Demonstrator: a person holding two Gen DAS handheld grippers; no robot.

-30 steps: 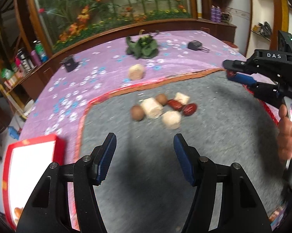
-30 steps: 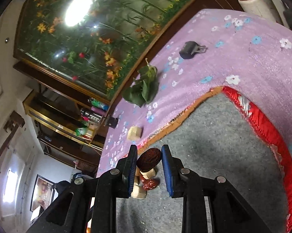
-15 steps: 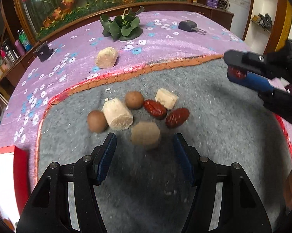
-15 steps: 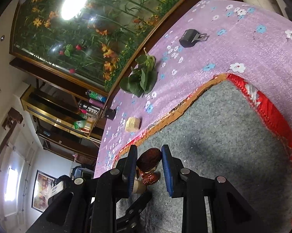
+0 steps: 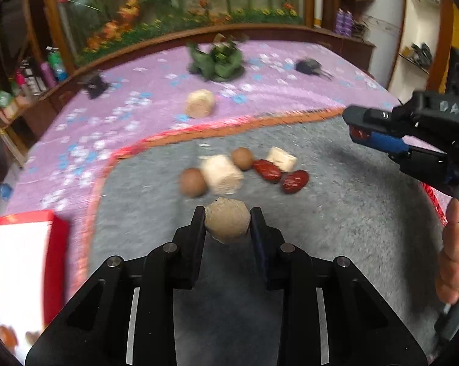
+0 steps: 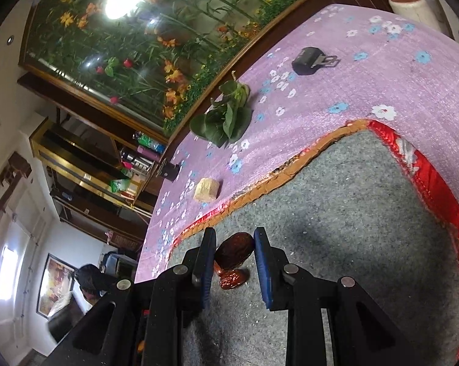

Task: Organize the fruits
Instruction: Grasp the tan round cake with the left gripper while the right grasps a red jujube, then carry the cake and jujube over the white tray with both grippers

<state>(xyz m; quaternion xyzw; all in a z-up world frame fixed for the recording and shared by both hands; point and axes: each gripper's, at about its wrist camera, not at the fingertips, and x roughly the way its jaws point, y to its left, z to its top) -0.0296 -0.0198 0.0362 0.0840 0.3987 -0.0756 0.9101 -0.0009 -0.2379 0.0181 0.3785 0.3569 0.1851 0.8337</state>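
Note:
My left gripper (image 5: pixel 228 218) is shut on a tan round chunk (image 5: pixel 227 223), held just above the grey mat (image 5: pixel 321 228). Beyond it on the mat lie two brown round fruits (image 5: pixel 193 182), two pale cut pieces (image 5: pixel 222 174) and two red dates (image 5: pixel 294 181). My right gripper (image 6: pixel 234 251) is shut on a red date (image 6: pixel 234 254) above the mat (image 6: pixel 351 213); another date (image 6: pixel 233 278) lies below it. The right gripper also shows at the right of the left wrist view (image 5: pixel 359 134).
A red-rimmed white tray (image 5: pixel 19 259) holding some fruit sits at the left on the purple flowered cloth (image 5: pixel 122 113). On the cloth lie another pale piece (image 5: pixel 200 103), a leafy green (image 5: pixel 218 61), and two black clips (image 5: pixel 309 66).
My left gripper closed on the tan round chunk and lifted it off the mat, pulling back from the fruit pile. My right gripper kept its date and stayed nearly still.

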